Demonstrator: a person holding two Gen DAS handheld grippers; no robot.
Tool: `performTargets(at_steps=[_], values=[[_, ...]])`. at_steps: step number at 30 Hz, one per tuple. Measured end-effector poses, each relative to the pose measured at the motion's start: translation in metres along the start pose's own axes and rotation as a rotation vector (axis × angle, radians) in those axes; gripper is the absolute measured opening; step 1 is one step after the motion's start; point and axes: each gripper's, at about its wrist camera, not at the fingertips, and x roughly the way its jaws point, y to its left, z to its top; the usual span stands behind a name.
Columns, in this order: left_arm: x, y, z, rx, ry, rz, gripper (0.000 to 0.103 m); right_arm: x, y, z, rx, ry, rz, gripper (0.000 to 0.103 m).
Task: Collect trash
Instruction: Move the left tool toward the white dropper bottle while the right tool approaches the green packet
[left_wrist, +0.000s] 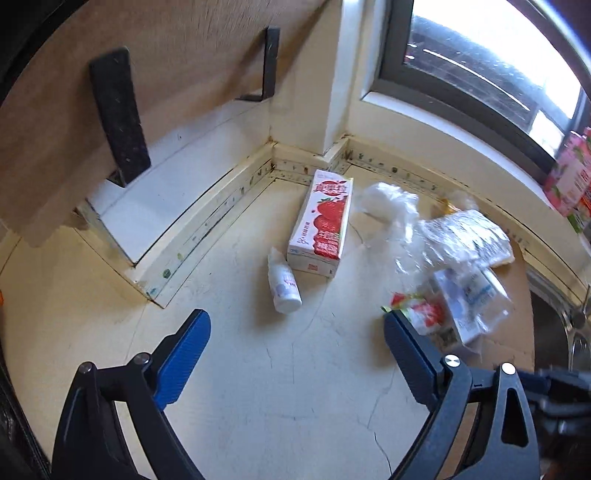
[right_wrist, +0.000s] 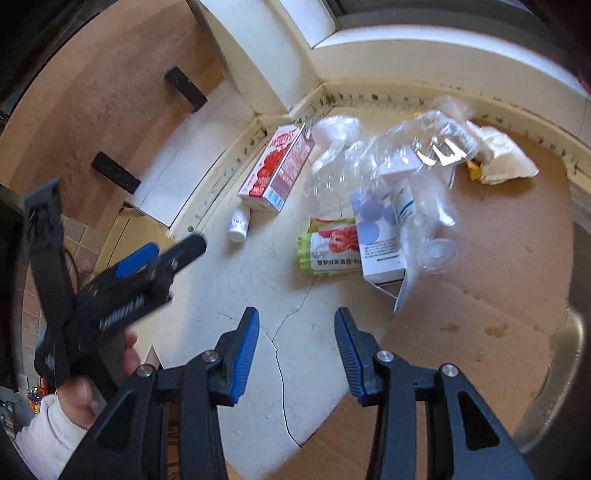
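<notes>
both tools hung over a trash-strewn surface, nothing gripped.

the left tool (left_wrist: 295, 332) was spread wide and the right tool (right_wrist: 297, 332) half spread, both empty above the cracked surface (left_wrist: 295, 406). toward the back corner lay a red-and-white carton (left_wrist: 321, 225) with a small white bottle (left_wrist: 282, 286) beside its near end. to the right sat crumpled clear plastic (right_wrist: 388, 166), a green-edged packet (right_wrist: 328, 245) and a white box (right_wrist: 376, 236).
</notes>
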Motion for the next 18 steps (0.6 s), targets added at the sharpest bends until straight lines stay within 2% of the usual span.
performTargets(at_steps=[8, 11, 14, 18], values=[[0.051, -0.006, 0.018, 0.02, 0.042, 0.082, 0.074, 0.012, -0.009, -0.003, 0.01, 0.019, 0.021, 0.043], [0.065, -0.001, 0.02, -0.002, 0.079, 0.055, 0.058, 0.014, -0.011, 0.0, 0.018, 0.014, 0.023, 0.043], [0.076, 0.002, 0.021, -0.014, 0.109, 0.039, 0.05, 0.015, -0.014, 0.006, 0.043, -0.001, 0.03, 0.043], [0.084, 0.005, 0.02, -0.024, 0.13, 0.007, 0.032, 0.019, -0.014, 0.017, 0.078, -0.028, 0.05, 0.043]])
